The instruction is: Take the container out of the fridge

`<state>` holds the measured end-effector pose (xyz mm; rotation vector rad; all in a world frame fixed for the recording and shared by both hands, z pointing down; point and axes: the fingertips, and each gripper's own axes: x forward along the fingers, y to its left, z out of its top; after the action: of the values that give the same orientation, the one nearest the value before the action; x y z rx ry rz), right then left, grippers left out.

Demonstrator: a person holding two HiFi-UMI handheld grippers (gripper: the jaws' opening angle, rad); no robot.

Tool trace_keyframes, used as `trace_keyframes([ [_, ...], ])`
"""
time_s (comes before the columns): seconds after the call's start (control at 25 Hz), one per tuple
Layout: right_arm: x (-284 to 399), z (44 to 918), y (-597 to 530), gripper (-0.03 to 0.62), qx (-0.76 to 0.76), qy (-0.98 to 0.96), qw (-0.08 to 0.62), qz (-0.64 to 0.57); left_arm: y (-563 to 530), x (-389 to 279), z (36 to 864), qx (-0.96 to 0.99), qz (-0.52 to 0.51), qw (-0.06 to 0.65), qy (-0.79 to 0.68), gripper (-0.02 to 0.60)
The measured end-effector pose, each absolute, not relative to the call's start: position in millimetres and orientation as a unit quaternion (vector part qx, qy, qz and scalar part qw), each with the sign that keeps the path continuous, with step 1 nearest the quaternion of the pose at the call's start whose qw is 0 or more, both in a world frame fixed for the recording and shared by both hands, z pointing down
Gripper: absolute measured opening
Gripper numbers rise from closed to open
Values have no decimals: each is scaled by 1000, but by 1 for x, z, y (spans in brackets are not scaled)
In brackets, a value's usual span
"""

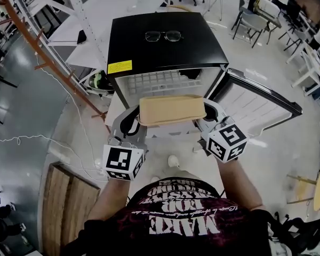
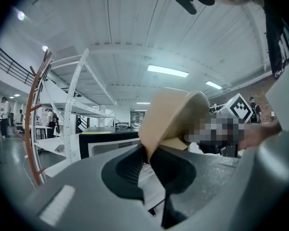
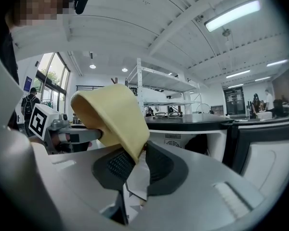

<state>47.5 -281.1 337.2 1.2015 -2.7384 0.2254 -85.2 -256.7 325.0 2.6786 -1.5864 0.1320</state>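
Note:
A tan rectangular container [image 1: 172, 110] hangs in the air just in front of the open black mini fridge [image 1: 165, 41]. My left gripper [image 1: 134, 120] is shut on the container's left rim, and my right gripper [image 1: 209, 116] is shut on its right rim. In the left gripper view the tan container [image 2: 171, 117] rises from between the left gripper's [image 2: 148, 157] dark pads. The right gripper view shows the container [image 3: 116, 118] pinched in the same way by the right gripper [image 3: 137, 159]. The fridge's white wire shelf [image 1: 160, 83] lies bare behind the container.
The fridge door [image 1: 256, 101] stands swung open to the right. A pair of glasses [image 1: 163, 35] lies on the fridge top. White metal racks [image 1: 53, 20] stand to the left, a wooden board [image 1: 64, 201] lies on the floor at lower left, and chairs [image 1: 253, 23] sit far right.

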Motion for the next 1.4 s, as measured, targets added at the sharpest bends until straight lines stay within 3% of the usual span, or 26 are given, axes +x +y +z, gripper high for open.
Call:
trace_keyframes([
  [1.4,41,354,-295,84,392,-911,79,101,-270,-91,340,858,52,30,-511,51],
])
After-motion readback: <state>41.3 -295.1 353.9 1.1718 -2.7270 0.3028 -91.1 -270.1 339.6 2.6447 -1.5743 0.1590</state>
